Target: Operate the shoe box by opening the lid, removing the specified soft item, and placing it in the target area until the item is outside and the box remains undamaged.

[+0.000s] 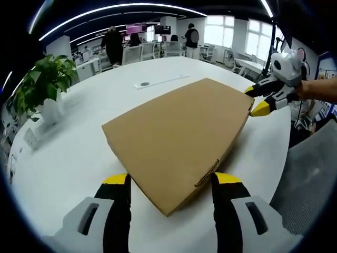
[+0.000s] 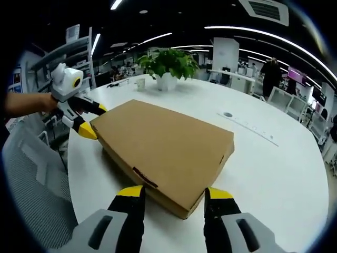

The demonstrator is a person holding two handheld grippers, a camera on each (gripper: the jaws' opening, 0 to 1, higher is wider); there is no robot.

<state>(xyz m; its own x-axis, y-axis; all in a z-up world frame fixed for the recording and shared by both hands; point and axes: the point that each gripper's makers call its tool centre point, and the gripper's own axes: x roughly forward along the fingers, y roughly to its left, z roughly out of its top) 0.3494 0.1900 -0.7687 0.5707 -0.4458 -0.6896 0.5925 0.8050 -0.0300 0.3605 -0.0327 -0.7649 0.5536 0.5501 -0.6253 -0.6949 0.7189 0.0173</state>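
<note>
- Closed brown shoe box (image 1: 181,139) lying flat on the white tabletop (image 1: 68,153), lid still down, close to the table's near edge.
- Left gripper (image 1: 171,182) at one corner of the box — yellow-tipped jaws spread wide, one on each side of the corner, gripping nothing; can't tell whether the tips touch the cardboard.
- Right gripper (image 2: 172,194) at the opposite corner, same story: jaws wide apart, straddling the corner, nothing held.
- From the left gripper view, right gripper at the box's far corner, one jaw above the lid edge and one below.
- From the right gripper view, left gripper (image 2: 90,120) at the far corner of the shoe box (image 2: 163,147), jaws parted around the edge.
- Potted plant (image 2: 168,67) near the far edge of the tabletop (image 2: 274,168), well apart from the box.
- Grey chair (image 2: 31,195) just off the table's edge.
</note>
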